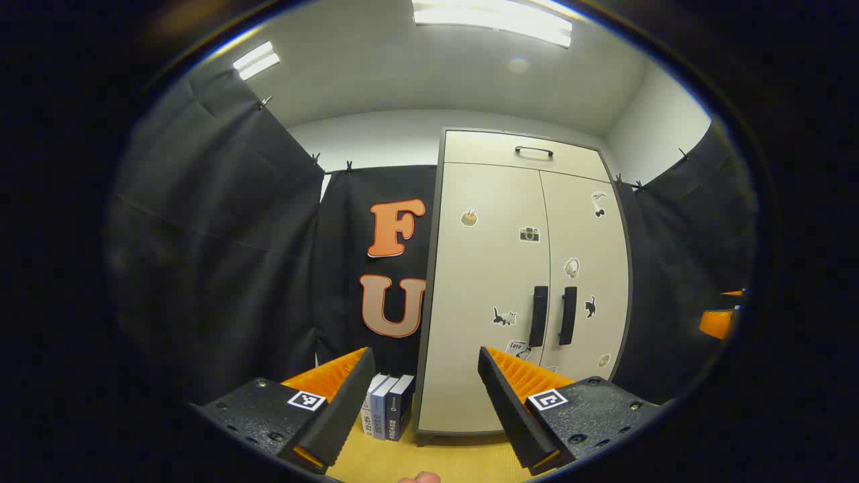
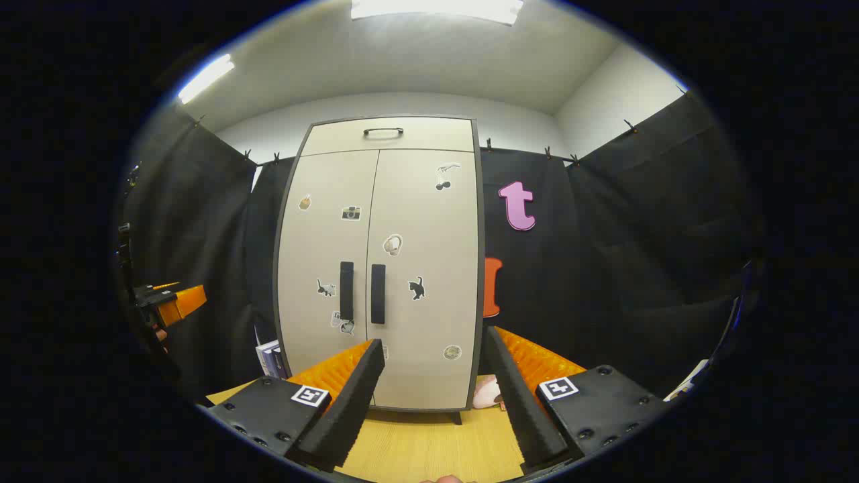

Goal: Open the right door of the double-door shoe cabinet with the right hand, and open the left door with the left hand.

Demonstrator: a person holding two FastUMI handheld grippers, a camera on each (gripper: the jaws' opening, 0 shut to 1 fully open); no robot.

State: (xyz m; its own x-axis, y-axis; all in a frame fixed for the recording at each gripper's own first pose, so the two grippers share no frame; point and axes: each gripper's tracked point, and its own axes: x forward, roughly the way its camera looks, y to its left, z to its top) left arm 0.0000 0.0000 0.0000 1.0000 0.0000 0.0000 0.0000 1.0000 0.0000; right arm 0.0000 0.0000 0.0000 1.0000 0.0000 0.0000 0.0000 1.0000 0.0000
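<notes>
- The double-door shoe cabinet (image 1: 520, 282) stands upright on the wooden bench (image 1: 429, 459), against the black cloth wall; in the right gripper view it sits just left of centre (image 2: 379, 268).
- Both doors are closed, and their edges meet in a straight seam down the middle.
- The left door (image 1: 486, 288) carries a dark vertical handle (image 1: 538, 315) right beside the seam; the right door (image 1: 584, 268) carries a matching right handle (image 1: 568, 315) on the other side of it.
- In the right gripper view the same pair shows as the left handle (image 2: 346, 290) and the right one (image 2: 378, 293), side by side and not touching.
- Small stickers (image 2: 417, 288) of cats, a camera and other shapes are scattered over both doors.
- Above the doors is a shallow top drawer (image 1: 527, 151) with a dark bar pull.
- The left claw (image 1: 423, 396) is spread wide with nothing between its fingers, well short of the cabinet and aimed a little left of the handles.
- The right claw (image 2: 433, 389) is likewise spread and empty, pointed at the cabinet's lower right part, apart from the doors.
- A few books (image 1: 388, 406) stand upright on the bench just beside the cabinet's left side.
- A small pale pink object (image 2: 486, 392) lies at the cabinet's right foot; I cannot tell what it is.
- The other gripper shows at the far edge of each view: the right one (image 1: 718, 320) and the left one (image 2: 176, 302).
</notes>
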